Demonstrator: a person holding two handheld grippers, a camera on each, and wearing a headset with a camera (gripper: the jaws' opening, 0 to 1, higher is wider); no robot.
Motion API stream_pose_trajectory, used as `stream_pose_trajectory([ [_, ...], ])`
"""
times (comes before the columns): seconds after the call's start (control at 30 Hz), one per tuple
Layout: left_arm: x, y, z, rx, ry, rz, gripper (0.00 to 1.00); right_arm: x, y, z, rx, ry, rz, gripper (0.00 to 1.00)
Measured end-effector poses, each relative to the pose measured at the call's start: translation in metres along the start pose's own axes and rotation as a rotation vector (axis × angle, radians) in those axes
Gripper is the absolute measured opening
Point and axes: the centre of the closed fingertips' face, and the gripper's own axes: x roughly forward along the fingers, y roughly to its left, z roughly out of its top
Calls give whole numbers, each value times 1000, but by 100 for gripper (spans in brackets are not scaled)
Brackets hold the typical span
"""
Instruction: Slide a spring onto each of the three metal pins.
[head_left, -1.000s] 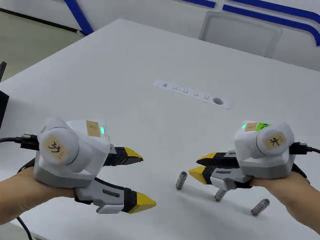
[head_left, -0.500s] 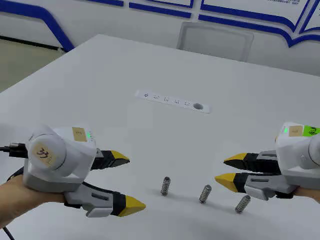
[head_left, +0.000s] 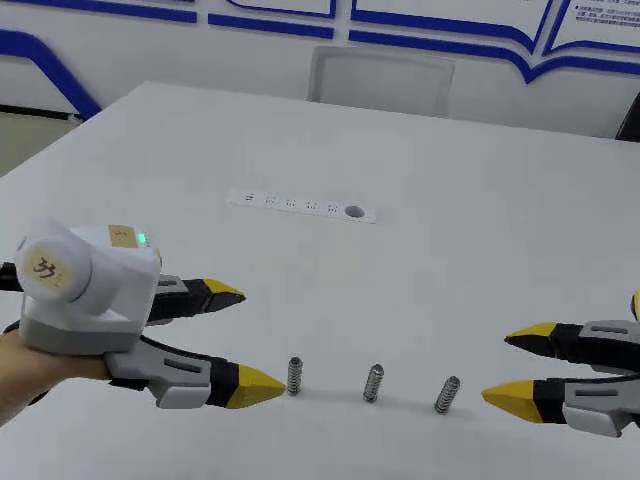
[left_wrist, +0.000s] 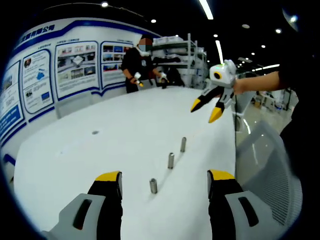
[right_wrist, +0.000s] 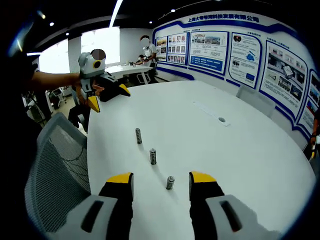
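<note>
As three springs (head_left: 373, 383) stand upright in a row near the front of the white bench (head_left: 420, 160), each seemingly already over its pin, the job looks done; the left hand-held gripper (head_left: 255, 340) and right hand-held gripper (head_left: 498, 367) flank them, jaws spread, empty. Beyond: a power strip (head_left: 300, 205), a chair (head_left: 380, 80), blue-striped walls (head_left: 150, 12)

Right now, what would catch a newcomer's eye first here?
Three springs stand upright in a row near the front edge of the white table. The yellow-tipped left gripper and right gripper flank the row, both open and holding nothing. Farther back, a power strip is set into it.
</note>
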Motion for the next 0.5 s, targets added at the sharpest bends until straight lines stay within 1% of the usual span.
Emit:
stream_pose_trajectory([
  [0.07, 2, -1, 0, 8, 4, -5, 74, -4, 1, -4, 7, 8, 7, 47],
  [0.13, 3, -1, 1, 5, 3, -12, 77, -6, 1, -5, 8, 8, 4, 48],
  [0.23, 5, -1, -1, 5, 13, -14, 81, -10, -1, -2, 28, -25, -4, 52],
  [0.37, 7, 0, -3, 7, 30, -13, 82, -13, -2, 2, 34, -54, -13, 59],
  [0.5, 8, 0, -4, 15, 40, -14, 82, -13, 2, 1, 32, -63, -6, 67],
])
